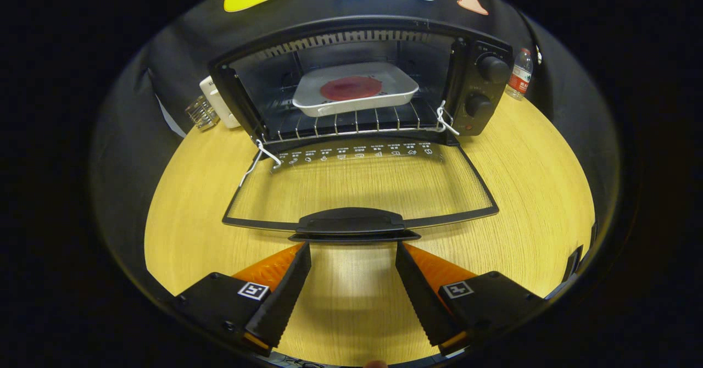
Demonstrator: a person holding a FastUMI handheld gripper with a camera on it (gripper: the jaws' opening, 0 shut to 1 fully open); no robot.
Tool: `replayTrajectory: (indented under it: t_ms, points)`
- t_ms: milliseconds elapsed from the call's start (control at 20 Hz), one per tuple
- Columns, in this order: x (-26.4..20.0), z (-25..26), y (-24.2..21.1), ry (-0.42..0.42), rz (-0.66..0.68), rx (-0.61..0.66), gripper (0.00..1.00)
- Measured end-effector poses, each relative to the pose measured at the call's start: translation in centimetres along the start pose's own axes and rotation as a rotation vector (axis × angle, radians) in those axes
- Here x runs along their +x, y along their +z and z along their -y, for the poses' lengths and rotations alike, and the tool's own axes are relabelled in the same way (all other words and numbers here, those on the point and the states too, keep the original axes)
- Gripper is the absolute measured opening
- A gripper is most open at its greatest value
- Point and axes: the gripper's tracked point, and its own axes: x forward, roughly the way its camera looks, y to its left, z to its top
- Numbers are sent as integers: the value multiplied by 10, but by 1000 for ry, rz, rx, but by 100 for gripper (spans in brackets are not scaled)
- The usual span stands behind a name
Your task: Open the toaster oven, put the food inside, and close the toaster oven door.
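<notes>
A black toaster oven [478,88] stands on the wooden table, its glass door [362,187] folded down flat toward me. Inside, on the wire rack [351,122], sits a white tray [395,88] holding a round dark-red slice of food [350,88]. The door's black handle [351,223] lies just ahead of my fingertips. My gripper [353,247] is open, its two fingers spread about as wide as the handle, nothing between them.
A white power strip [217,101] and a small clear object [201,113] lie left of the oven. A water bottle [520,74] stands at its right. Bare tabletop [544,192] flanks the open door on both sides.
</notes>
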Motion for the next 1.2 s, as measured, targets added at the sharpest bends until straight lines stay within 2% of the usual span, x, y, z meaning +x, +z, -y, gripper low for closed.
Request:
replayTrajectory:
  t_ms: [300, 600, 850, 1200]
  points:
    - [-12, -6, 16, 12, 52, 3, 98]
    - [-21, -7, 24, -26, 143, -103, 98]
    - [-26, -9, 28, -23, 161, -94, 98]
    - [-49, -13, 48, -41, 274, -135, 98]
